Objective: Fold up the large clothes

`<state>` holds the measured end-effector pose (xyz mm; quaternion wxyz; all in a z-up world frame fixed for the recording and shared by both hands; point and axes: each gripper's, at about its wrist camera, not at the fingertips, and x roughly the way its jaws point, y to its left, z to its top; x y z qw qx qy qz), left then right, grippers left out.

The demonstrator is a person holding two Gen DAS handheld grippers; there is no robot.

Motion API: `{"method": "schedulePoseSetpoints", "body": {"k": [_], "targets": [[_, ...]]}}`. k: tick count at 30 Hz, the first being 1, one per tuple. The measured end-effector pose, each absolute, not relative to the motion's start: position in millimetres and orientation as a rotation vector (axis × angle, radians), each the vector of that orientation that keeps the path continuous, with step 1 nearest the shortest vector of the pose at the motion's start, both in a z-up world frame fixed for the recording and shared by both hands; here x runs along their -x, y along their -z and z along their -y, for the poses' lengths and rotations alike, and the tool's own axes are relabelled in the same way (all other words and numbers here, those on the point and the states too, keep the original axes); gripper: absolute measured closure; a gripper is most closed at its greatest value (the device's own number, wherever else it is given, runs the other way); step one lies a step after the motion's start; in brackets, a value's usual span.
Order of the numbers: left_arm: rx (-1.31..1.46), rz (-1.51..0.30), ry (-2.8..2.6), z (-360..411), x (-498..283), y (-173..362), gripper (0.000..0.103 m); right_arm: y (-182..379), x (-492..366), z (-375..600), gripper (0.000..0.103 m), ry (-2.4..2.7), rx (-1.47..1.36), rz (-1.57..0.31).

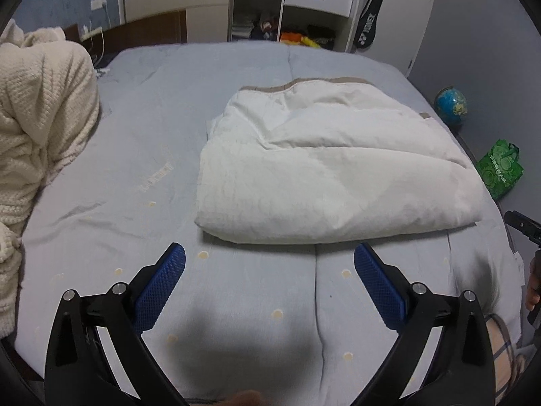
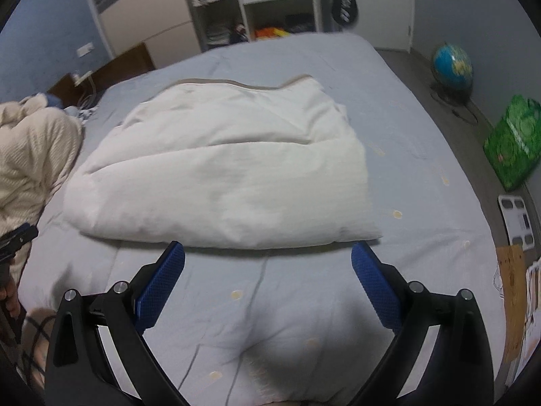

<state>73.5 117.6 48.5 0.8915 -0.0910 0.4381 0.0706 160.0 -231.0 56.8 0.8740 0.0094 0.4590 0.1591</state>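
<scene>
The left tool (image 1: pixel 269 253), black-armed with blue textured pads (image 1: pixel 162 287), fills the lower part of its frame, jaws spread wide and holding nothing. The right tool (image 2: pixel 268 253) looks the same: blue pads (image 2: pixel 375 287) apart, empty.

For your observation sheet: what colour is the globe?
Blue with green-yellow patches; globe clearest in the right wrist view.

a home bedroom: bed (image 1: pixel 169 118), open wardrobe (image 1: pixel 257 3), globe (image 1: pixel 450 104) on floor

You saw the white padded garment (image 1: pixel 338 165) lying folded into a thick, puffy rectangle on the bed, tan trim along its far edge, its near fold rounded and slightly rumpled.
</scene>
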Motion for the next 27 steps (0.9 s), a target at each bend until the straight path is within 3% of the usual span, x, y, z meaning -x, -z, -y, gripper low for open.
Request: {"method": "schedulePoseSetpoints", "body": {"k": [13,27], "targets": [[0.165,-0.729,-0.156,-89,-18,-55,0.007,-67,-53,194,0.009,-0.435,0.102,-0.745],[0.122,-0.701,-0.138,-70,-7,-58,0.007,-61,-34,209,0.008,-0.425,0.011,-0.722]]}}
